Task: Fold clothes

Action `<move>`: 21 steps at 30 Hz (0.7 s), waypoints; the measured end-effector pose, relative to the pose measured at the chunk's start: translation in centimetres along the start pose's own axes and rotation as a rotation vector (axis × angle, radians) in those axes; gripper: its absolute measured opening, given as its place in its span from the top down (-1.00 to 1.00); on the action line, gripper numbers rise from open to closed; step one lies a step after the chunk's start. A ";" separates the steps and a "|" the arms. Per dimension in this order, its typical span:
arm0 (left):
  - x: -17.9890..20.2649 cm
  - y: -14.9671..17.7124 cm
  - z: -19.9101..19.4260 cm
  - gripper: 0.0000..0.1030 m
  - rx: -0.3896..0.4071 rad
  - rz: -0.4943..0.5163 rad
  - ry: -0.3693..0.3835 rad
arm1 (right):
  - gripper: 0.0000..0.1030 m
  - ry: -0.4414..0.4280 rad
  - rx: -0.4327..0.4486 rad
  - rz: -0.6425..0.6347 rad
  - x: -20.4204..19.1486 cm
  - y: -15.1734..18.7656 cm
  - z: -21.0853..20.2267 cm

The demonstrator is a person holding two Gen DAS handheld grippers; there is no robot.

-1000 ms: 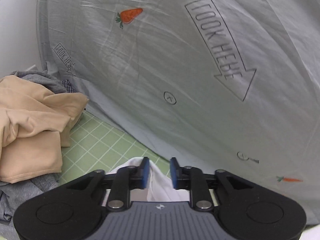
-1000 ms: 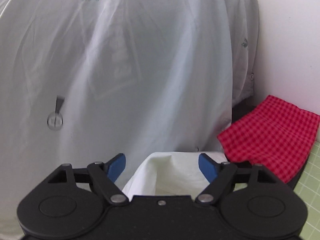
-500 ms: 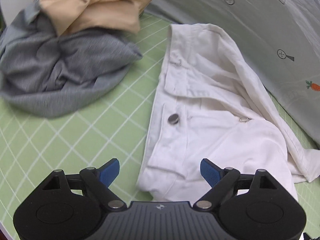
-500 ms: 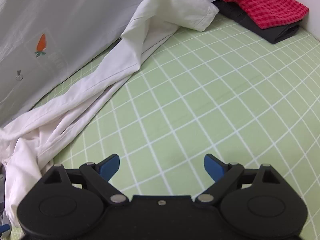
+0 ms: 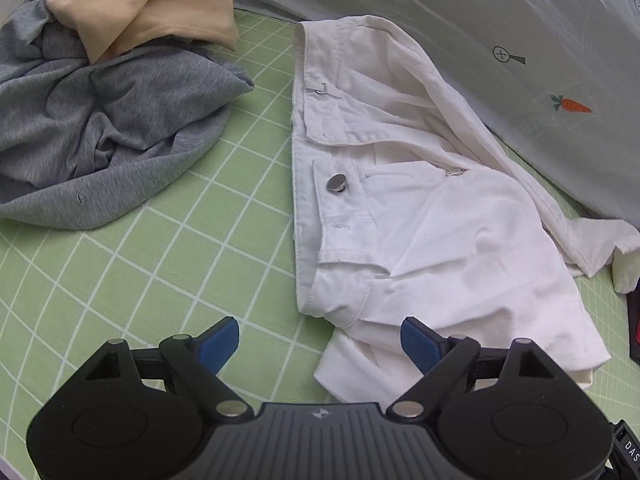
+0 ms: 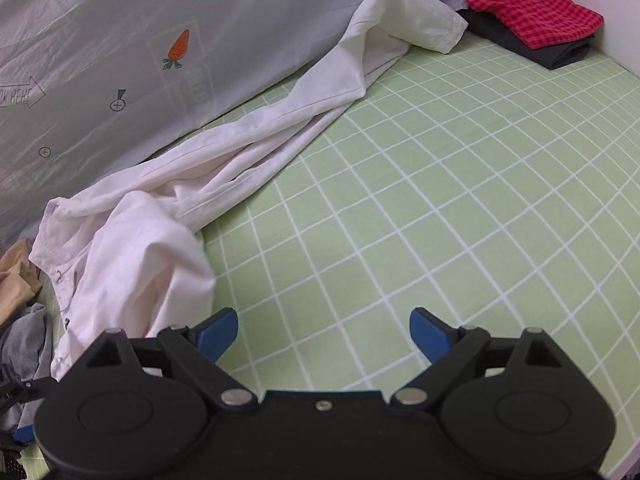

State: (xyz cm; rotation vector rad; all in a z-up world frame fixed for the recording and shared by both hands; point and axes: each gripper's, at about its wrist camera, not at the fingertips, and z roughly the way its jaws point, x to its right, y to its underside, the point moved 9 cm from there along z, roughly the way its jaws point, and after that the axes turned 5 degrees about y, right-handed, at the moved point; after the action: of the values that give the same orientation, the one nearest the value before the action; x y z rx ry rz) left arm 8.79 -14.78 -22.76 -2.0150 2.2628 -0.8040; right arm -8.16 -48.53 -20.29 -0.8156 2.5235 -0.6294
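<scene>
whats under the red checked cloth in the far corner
A folded black garment lies under the red checked cloth, its edge showing along the near side on the green grid mat. The rest is covered.

Left gripper (image 5: 320,340): angled downward, jaws just opened wide, nothing gripped. Right gripper (image 6: 324,332): angled downward, jaws just opened wide, empty.

Two fisheye views, each from a camera just behind a hand-held gripper, look steeply down over its open jaws at a green checked surface (image 5: 132,280) close below. The left view faces the waist end of white trousers (image 5: 432,216), with a grey sheet (image 5: 520,8) behind. The right view looks along the trouser legs (image 6: 256,148) towards a far corner; both share the trousers, sheet and surface.
</scene>
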 end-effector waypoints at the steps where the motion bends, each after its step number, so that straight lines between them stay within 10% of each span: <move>1: -0.3 0.0 -0.2 -0.71 -0.002 0.019 0.005 | -0.82 -0.009 0.007 0.001 -1.0 0.7 -0.4; 11: -2.0 -0.5 -1.0 -0.71 -0.040 0.197 0.095 | -0.78 -0.086 -0.038 -0.013 -11.0 6.4 1.7; 18: -1.3 1.0 -1.0 -0.71 -0.069 0.237 0.123 | 0.68 -0.114 -0.054 -0.095 -12.2 7.3 3.4; 21: -0.7 1.7 -0.8 -0.71 -0.069 0.211 0.130 | 0.79 -0.141 -0.039 -0.144 -11.8 6.4 2.8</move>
State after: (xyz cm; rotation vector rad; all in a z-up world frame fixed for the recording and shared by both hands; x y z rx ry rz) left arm 7.09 -13.74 -22.90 -1.7552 2.5533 -0.8715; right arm -0.76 -37.29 -23.09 -1.0258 2.3720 -0.5488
